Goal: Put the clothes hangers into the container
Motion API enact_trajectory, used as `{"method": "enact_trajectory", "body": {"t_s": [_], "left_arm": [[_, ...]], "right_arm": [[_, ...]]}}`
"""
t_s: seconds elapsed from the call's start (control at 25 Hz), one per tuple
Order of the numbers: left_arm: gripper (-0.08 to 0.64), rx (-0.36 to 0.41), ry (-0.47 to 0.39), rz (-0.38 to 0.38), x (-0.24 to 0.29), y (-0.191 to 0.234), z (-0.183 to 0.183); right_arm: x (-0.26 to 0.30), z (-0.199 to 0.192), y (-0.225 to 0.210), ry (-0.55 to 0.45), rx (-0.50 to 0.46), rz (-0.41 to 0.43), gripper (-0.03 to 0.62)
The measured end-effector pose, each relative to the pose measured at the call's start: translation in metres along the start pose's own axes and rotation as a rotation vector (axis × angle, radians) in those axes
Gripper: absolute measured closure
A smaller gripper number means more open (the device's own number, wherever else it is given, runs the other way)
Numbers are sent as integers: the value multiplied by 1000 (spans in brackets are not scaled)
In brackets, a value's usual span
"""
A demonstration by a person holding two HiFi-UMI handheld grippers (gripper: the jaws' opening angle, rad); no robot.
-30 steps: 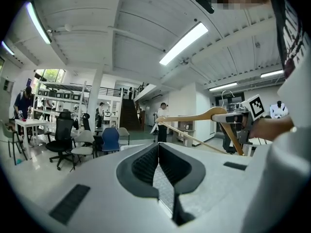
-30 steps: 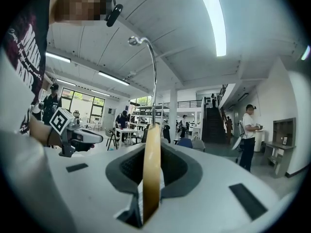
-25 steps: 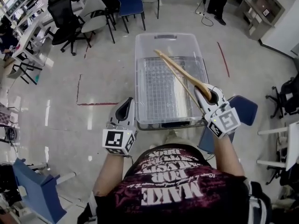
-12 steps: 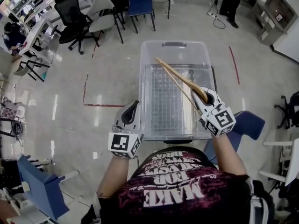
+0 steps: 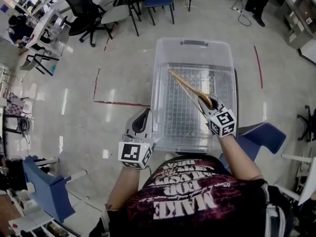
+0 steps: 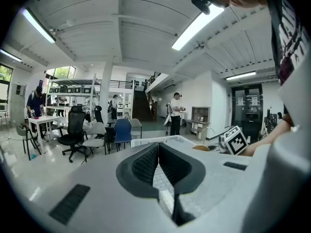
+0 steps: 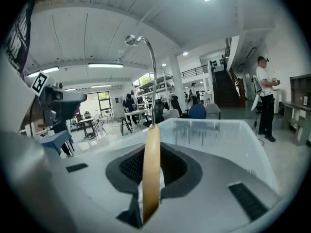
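Glossy pale floor (image 5: 64,117) around clear container (image 5: 193,43), office chairs (image 5: 116,6) beyond

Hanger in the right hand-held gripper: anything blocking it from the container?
Nothing visible. The right hand-held gripper holds the wooden hanger over the clear container, whose top is open, with no lid. The left hand-held gripper sits beside the container's near left corner, off the path.
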State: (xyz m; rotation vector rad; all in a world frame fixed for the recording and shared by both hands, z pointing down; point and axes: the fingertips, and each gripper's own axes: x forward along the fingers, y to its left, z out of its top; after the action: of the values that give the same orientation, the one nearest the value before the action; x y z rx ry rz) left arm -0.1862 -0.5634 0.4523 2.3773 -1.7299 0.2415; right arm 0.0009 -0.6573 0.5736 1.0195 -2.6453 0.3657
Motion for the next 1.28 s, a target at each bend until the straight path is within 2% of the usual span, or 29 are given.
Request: {"method": "enact_trajectory", "body": {"t_s": [0.44, 0.68, 0.84, 0.88, 0.92, 1.0, 1.08, 1.28], "left_arm": [[552, 23, 36, -10, 12, -12, -6], [552, 42, 56, -14, 8, -11, -6], [552, 53, 54, -4, -1, -6, -2], [552, 51, 54, -3, -2, -8, -3], [552, 49, 54, -3, -5, -10, -4], [552, 47, 49, -8, -11, -12, -5], [552, 49, 37, -20, -17, -13, -5], [552, 47, -2, -57, -32, -24, -1]], "right_arm": [[43, -154, -16, 309, 111, 12, 532], [55, -212, -13, 445, 119, 37, 529], [61, -252, -15, 572, 254, 42, 501], [57, -259, -20, 599, 291, 28, 446], [53, -262, -26, 615, 318, 11, 329], [46, -255, -35, 608, 342, -29, 203], [40, -237, -41, 574, 326, -67, 166], [8, -184, -38, 454, 236, -103, 155]]}}
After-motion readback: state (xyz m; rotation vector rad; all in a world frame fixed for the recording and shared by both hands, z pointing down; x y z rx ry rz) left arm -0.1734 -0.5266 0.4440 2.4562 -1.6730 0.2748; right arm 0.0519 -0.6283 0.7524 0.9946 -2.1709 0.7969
